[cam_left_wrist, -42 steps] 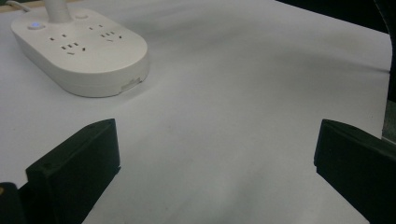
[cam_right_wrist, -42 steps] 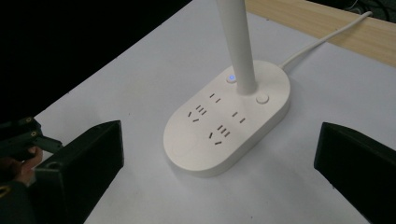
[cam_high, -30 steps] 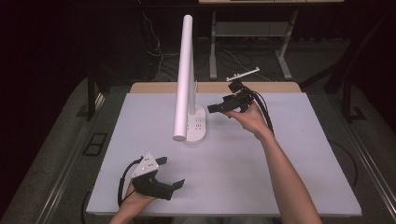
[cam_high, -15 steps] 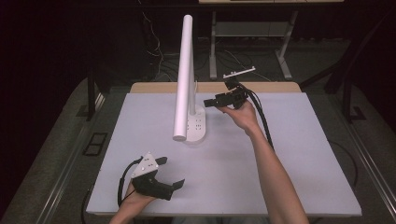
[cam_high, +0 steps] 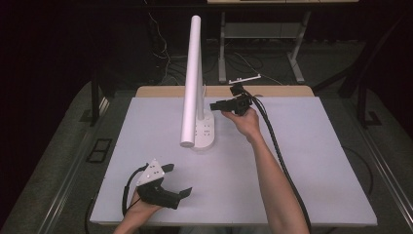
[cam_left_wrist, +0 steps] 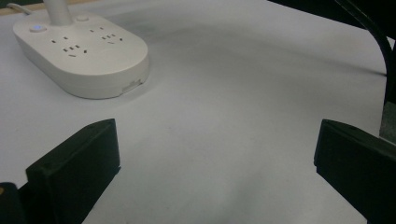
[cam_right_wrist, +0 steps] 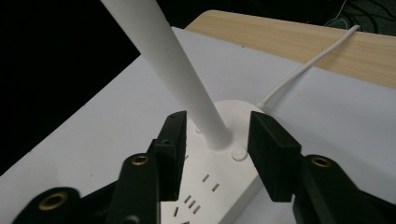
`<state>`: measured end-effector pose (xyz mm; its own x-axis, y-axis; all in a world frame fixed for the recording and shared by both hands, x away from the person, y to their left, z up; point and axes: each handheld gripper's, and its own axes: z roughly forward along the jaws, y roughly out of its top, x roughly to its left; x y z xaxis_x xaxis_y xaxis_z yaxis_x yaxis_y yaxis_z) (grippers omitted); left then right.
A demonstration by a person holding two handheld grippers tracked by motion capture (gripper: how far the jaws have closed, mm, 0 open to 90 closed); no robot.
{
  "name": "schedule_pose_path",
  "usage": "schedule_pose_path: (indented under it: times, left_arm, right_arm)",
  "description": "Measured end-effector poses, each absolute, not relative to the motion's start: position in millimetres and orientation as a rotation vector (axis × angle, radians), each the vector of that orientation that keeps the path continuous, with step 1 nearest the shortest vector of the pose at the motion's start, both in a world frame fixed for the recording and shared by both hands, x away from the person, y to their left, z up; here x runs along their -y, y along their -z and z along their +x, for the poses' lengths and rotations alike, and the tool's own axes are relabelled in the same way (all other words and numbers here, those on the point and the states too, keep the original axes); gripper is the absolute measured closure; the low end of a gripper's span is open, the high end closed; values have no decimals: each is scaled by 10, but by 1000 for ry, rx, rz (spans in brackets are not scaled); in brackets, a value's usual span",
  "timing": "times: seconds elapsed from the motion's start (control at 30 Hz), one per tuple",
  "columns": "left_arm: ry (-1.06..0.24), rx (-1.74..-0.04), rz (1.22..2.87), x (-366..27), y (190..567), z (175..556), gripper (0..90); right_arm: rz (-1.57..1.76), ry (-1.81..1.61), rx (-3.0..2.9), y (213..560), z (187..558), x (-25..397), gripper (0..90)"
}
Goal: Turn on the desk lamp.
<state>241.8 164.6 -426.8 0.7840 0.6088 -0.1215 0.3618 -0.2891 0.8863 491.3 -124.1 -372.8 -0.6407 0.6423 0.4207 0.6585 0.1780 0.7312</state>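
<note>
Two grippers were at work over the white table (cam_high: 302, 165). My right gripper (cam_high: 217, 106) was out at the far side, held just above the desk lamp (cam_high: 194, 87), whose oval white base (cam_high: 204, 132) carries rows of sockets and stood near the far middle of the table. In the right gripper view the jaws stood partly apart, one on each side of the foot of the lamp's white stem (cam_right_wrist: 187, 88), where it rises from the base (cam_right_wrist: 224, 177); I saw a gap between each jaw and the stem, so they held nothing. A small round button (cam_right_wrist: 238, 153) sat on the base just beside the stem, close under the right-hand jaw. The lamp's white cord (cam_right_wrist: 303, 65) ran off the base toward the wooden edge (cam_right_wrist: 317, 42) of the table.

My left gripper (cam_high: 176, 181) was near the front edge, well apart from the lamp, with my hand (cam_high: 141, 212) under it. Its jaws were spread wide over bare table, holding nothing. In the left gripper view the lamp base (cam_left_wrist: 84, 56) lay ahead and to the left of them, a lit button (cam_left_wrist: 37, 28) at its far end.
</note>
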Motion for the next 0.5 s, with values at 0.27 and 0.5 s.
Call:
schedule_pose_path:
  times: [0.27,0.5]
  left_arm:
    - [-290,-729,1913,-1643,4265,2414,0]
    - [-288,-714,1919,-1616,4267,2404,0]
  right_arm:
    - [-1337,1512,2384,3855,4970,1185,712]
    - [-1325,1511,2350,3980,5014,1147,850]
